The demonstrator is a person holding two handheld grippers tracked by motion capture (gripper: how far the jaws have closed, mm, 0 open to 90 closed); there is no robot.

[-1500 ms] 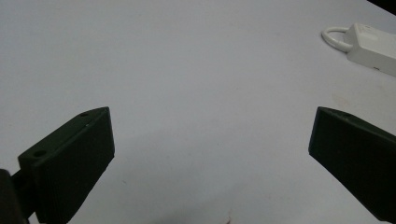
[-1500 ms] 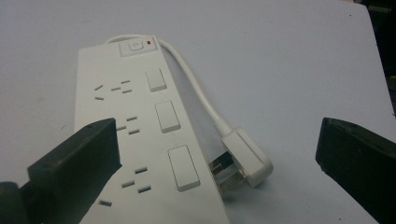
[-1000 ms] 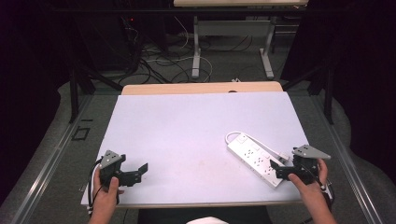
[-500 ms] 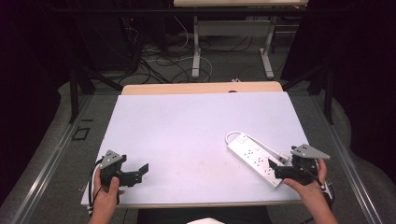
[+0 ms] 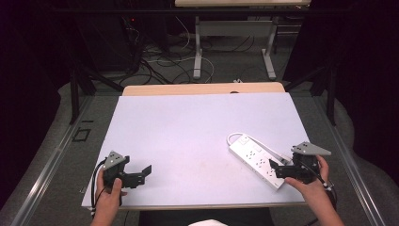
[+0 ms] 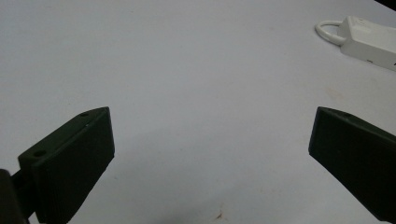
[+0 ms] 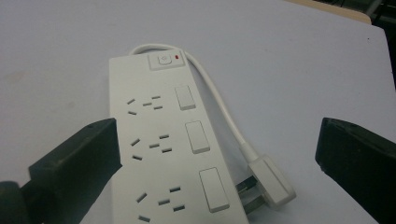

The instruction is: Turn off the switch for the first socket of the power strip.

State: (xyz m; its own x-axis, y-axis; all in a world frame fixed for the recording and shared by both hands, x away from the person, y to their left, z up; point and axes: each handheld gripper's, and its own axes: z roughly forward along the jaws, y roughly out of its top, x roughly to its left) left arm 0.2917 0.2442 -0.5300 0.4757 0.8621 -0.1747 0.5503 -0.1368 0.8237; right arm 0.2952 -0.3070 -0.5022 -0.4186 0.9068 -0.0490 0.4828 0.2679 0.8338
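A white power strip (image 5: 254, 158) lies at an angle on the right part of the white table (image 5: 197, 127). Its white cable (image 7: 219, 105) loops back from the switch end (image 7: 164, 60) to a plug (image 7: 273, 183) resting beside the strip's near end. My right gripper (image 5: 277, 168) (image 7: 218, 126) is open at that near end, with the strip and the plug between its wide-apart jaws and nothing held. My left gripper (image 5: 143, 174) (image 6: 212, 116) is open over bare table at the near left, and the strip (image 6: 369, 39) shows far off in its view.
A tan strip of board (image 5: 202, 88) runs along the table's far edge. Beyond it, on the floor, are desk legs (image 5: 198, 52) and tangled cables (image 5: 155, 61). A metal rail (image 5: 51, 160) runs beside the table on the left.
My right gripper has edged slightly toward the power strip. The left gripper and the strip have stayed where they were.
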